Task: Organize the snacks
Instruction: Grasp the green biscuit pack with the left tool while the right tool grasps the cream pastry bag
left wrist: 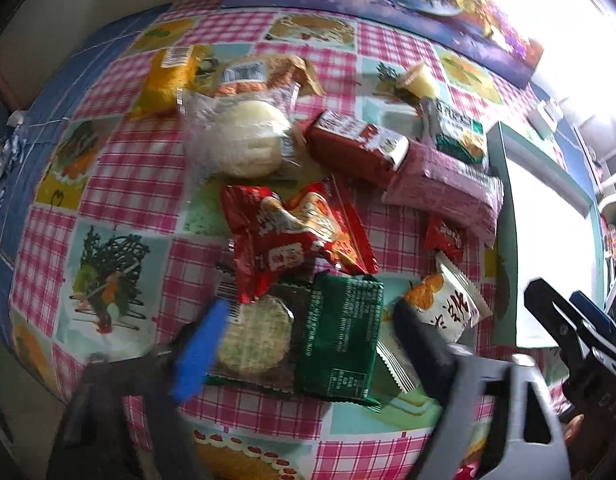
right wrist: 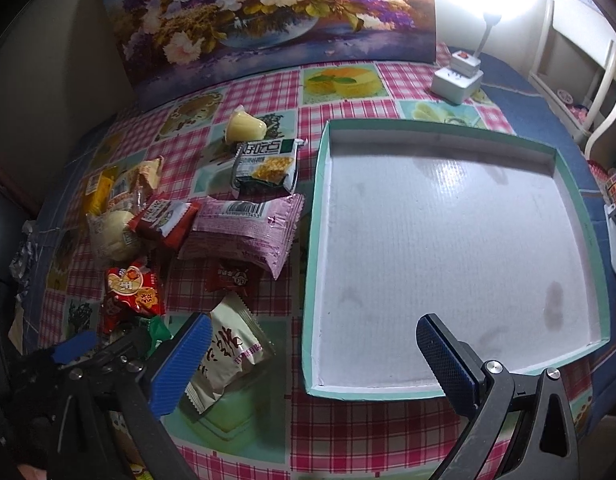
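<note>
A left gripper [left wrist: 308,344] straddles a green packet [left wrist: 340,340] and the round rice cracker [left wrist: 253,336] beside it, its jaws half drawn in; whether the pads yet press the wrapper cannot be told through the blur. The right gripper [right wrist: 312,364] hangs spread and empty, one finger over the edge of the shallow white tray [right wrist: 448,391], the other over a cream sachet [right wrist: 227,352]. The grasp will likely go best if the left jaws pinch one packet across its flat middle, not two at once, and lift straight before swinging toward the tray. Beyond the left gripper lie crinkly red foil bags [left wrist: 283,232], a pink pillow pack [left wrist: 448,188] and a soft white bun [left wrist: 251,140] in clear film, all slippery on the glossy checked desk [left wrist: 119,184].
</note>
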The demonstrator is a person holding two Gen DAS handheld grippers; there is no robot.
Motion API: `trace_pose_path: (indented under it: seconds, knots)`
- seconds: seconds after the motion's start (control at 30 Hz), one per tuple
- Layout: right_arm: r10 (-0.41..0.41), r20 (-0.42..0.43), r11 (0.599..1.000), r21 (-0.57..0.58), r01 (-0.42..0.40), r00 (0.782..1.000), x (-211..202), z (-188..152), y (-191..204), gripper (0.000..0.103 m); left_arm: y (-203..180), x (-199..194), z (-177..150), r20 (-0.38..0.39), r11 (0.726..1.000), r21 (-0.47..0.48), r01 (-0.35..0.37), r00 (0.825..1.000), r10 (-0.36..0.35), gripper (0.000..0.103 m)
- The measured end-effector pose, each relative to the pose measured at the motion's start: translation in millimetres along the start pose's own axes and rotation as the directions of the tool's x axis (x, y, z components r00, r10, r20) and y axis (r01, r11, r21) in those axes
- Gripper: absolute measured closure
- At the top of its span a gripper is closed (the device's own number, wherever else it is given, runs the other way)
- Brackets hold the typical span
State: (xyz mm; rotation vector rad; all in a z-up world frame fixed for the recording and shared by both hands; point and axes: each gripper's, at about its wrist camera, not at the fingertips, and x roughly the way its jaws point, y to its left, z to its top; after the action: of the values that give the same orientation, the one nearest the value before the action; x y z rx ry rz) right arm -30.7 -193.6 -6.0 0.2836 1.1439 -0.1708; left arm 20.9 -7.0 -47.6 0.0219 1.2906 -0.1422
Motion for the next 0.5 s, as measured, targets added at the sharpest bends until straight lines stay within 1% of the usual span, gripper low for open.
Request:
trace_pose_path:
  seconds: [0.03, 0.07, 0.1, 0.13, 0.17, 0.2, 0.23, 0.27, 0.3, 0.33, 0.37, 0.43, 0.5]
  knots:
    - [0.013, -0.003, 1.0, 0.005, -0.013, 1.0, 1.2, 0.0, 0.4, 0.0, -2.8, 2.1, 2.0, -0.006, 1.0, 0.005, 0.014, 1.0, -0.014, 0.033]
    - [0.023, -0.004, 1.0, 0.007, -0.023, 1.0, 1.9, 0.0, 1.3, 0.001, -3.3, 4.4, 2.5, -0.024, 1.0, 0.018, 0.004, 1.0, -0.003, 0.036]
    - [0.031, -0.004, 0.999, 0.007, -0.031, 1.0, 2.4, -0.2, 3.4, 0.004, -4.8, 5.9, 2.9, -0.027, 1.0, 0.026, 0.007, 1.0, -0.007, 0.042]
    - [0.043, -0.005, 0.999, 0.003, -0.043, 0.999, 3.2, -0.2, 6.0, 0.008, -6.6, 8.3, 3.7, -0.034, 0.999, 0.035, 0.006, 0.999, -0.005, 0.045]
    - [0.058, -0.006, 0.998, 0.001, -0.058, 0.998, 4.1, -0.5, 8.8, 0.011, -10.6, 9.7, 4.5, -0.027, 0.999, 0.038, 0.038, 0.999, -0.037, 0.049]
    - [0.075, -0.009, 0.997, 0.001, -0.075, 0.997, 5.4, -0.9, 11.4, 0.016, -13.1, 12.7, 5.0, -0.036, 0.998, 0.047, 0.043, 0.998, -0.042, 0.052]
    - [0.098, -0.015, 0.995, 0.002, -0.098, 0.995, 6.6, -1.5, 13.7, 0.02, -16.6, 11.8, 5.1, -0.026, 0.997, 0.048, 0.066, 0.998, -0.065, 0.052]
    - [0.115, -0.021, 0.993, 0.002, -0.115, 0.993, 7.8, -2.2, 16.1, 0.022, -17.4, 13.4, 5.8, -0.035, 0.997, 0.057, 0.06, 0.998, -0.058, 0.055]
    - [0.124, -0.028, 0.992, -0.003, -0.124, 0.992, 9.5, -3.0, 19.0, 0.025, -18.2, 14.8, 6.4, -0.035, 0.996, 0.056, 0.068, 0.997, -0.066, 0.057]
    - [0.129, -0.036, 0.992, -0.01, -0.129, 0.991, 11.5, -3.9, 22.6, 0.029, -19.1, 14.8, 6.6, -0.028, 0.995, 0.047, 0.086, 0.996, -0.085, 0.058]
    - [0.129, -0.042, 0.991, -0.017, -0.13, 0.991, 13.3, -5.2, 26.2, 0.031, -17.9, 15.6, 7.0, -0.024, 0.995, 0.039, 0.092, 0.996, -0.091, 0.059]
    - [0.138, -0.055, 0.99, -0.018, -0.139, 0.989, 17.1, -5.8, 30.2, 0.036, -10.0, 14.9, 5.5, -0.035, 0.997, 0.025, 0.077, 0.996, -0.076, 0.059]
    - [0.14, -0.068, 0.99, -0.023, -0.142, 0.988, 21.3, -6.9, 33.1, 0.037, -1.6, 14.6, 5.0, -0.039, 0.997, 0.002, 0.071, 0.997, -0.071, 0.059]
